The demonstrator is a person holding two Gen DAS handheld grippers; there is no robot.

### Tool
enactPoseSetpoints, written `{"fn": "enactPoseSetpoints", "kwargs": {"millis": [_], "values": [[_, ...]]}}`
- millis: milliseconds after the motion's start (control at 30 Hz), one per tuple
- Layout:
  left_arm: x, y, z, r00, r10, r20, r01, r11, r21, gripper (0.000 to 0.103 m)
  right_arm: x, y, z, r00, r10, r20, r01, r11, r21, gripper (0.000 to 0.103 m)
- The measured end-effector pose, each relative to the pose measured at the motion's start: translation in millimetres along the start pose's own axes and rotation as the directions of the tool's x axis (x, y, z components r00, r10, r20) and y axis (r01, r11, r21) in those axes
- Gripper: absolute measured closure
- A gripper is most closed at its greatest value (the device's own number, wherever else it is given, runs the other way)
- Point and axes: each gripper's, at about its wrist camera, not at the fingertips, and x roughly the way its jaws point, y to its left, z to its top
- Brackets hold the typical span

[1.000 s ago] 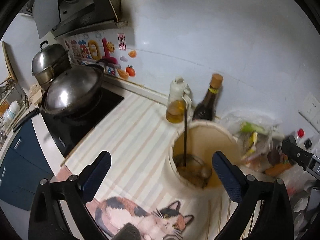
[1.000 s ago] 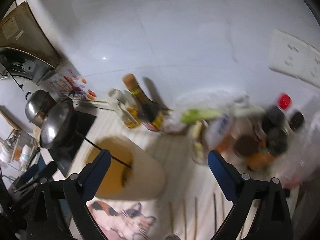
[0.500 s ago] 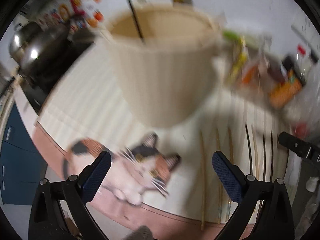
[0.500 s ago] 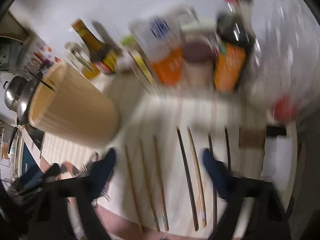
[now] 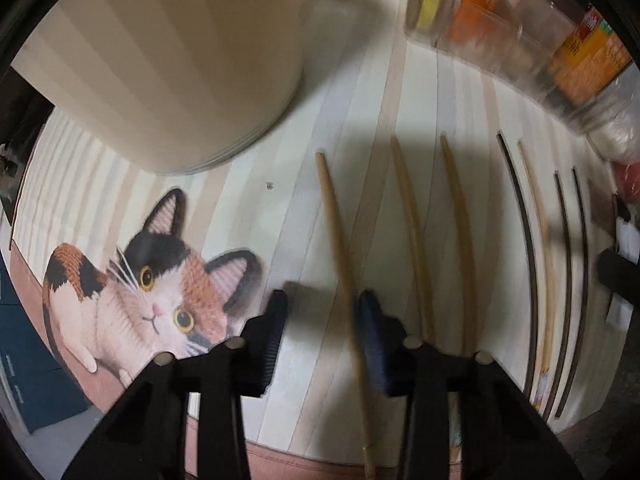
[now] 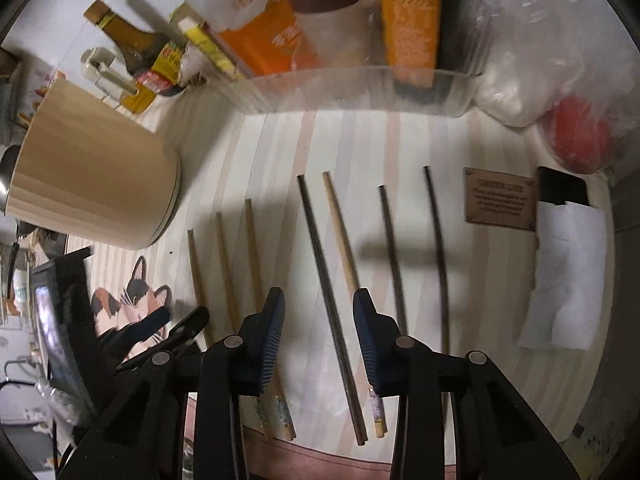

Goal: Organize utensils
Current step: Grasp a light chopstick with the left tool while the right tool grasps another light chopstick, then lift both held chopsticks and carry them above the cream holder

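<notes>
Several chopsticks lie side by side on a striped mat (image 5: 360, 92). My left gripper (image 5: 322, 312) points straight down over the leftmost pale bamboo chopstick (image 5: 334, 220). Its jaws are closing, the stick lies against the right pad, and a gap remains at the left pad. My right gripper (image 6: 318, 312) hangs over a dark chopstick (image 6: 316, 244), jaws closing with gaps on both sides. A pale chopstick (image 6: 340, 224) runs under its right finger. The beige ribbed utensil holder (image 5: 180, 60) (image 6: 92, 168) stands at the back left.
A clear tray (image 6: 360, 92) of seasoning packs lines the back, with a sauce bottle (image 6: 136, 48) and an oil bottle (image 6: 108, 72) to its left. A plastic bag (image 6: 560, 80), a brown label (image 6: 500, 200) and white paper (image 6: 568, 272) lie on the right. The cat picture (image 5: 152, 292) marks the mat's front left.
Both grippers have dropped from above the holder's rim down to the chopsticks on the mat. Both sets of jaws have narrowed from wide open to a small gap around one chopstick each.
</notes>
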Motion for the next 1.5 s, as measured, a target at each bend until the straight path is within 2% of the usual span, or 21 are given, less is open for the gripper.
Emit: {"fn": "enactPoseSetpoints", "kwargs": {"millis": [33,133,267,333,400,433,467,500,633,733,867,933,1200,1400,1500], "values": [[-1,-3,0,1.0,-0.015,0.004,0.015,1.0,0.013,0.091,6,4,2,1.0,0.009,-0.015,-0.009,1.0,-0.013,0.065],[-3,-6,-4,1.0,-0.004,0.013,0.004,1.0,0.022,0.098,23,19,7,0.998,0.03,-0.055,-0.032,0.999,-0.039,0.065],[-7,17,-19,1.0,0.02,0.012,-0.019,1.0,-0.024,0.099,48,39,8,0.994,0.025,-0.108,-0.034,0.996,-0.08,0.066],[-9,30,-28,0.999,0.032,0.005,-0.032,0.998,-0.045,0.099,67,51,8,0.988,-0.004,-0.153,-0.014,0.993,-0.115,0.068],[-11,41,-36,0.999,0.034,-0.005,-0.034,0.997,-0.065,0.099,80,60,5,0.984,-0.052,-0.169,0.026,0.988,-0.149,0.079],[-12,46,-39,0.999,0.04,-0.009,-0.04,0.996,-0.074,0.099,79,66,4,0.986,-0.078,-0.145,0.052,0.983,-0.177,0.081],[-13,50,-43,0.999,0.039,-0.012,-0.04,0.996,-0.083,0.099,82,69,3,0.983,-0.096,-0.154,0.066,0.98,-0.19,0.092],[-14,54,-46,0.999,0.032,-0.017,-0.033,0.995,-0.096,0.099,83,69,0,0.983,-0.112,-0.145,0.085,0.979,-0.183,0.096],[-23,66,-63,1.0,-0.001,-0.032,-0.003,0.993,-0.121,0.099,80,66,-15,0.979,-0.141,-0.146,0.111,0.975,-0.195,0.096],[-24,67,-82,0.998,-0.032,-0.049,0.026,0.993,-0.116,0.099,76,55,-33,0.971,-0.129,-0.201,0.092,0.979,-0.184,0.096],[-24,66,-93,0.998,-0.04,-0.055,0.034,0.994,-0.1,0.098,72,43,-51,0.962,-0.115,-0.249,0.071,0.981,-0.179,0.097],[-23,66,-93,0.997,-0.041,-0.064,0.035,0.994,-0.103,0.098,72,40,-50,0.96,-0.107,-0.259,0.065,0.984,-0.165,0.096],[-18,49,-77,0.996,-0.03,-0.088,0.023,0.996,-0.083,0.095,83,50,-43,0.935,-0.158,-0.318,0.099,0.976,-0.194,0.096],[-4,49,-46,0.994,-0.029,-0.109,0.02,0.997,-0.08,0.094,91,64,-45,0.924,-0.186,-0.334,0.123,0.972,-0.2,0.096],[-3,47,-40,0.997,-0.022,-0.077,0.017,0.998,-0.059,0.094,92,63,-41,0.921,-0.182,-0.344,0.122,0.975,-0.188,0.096]]}}
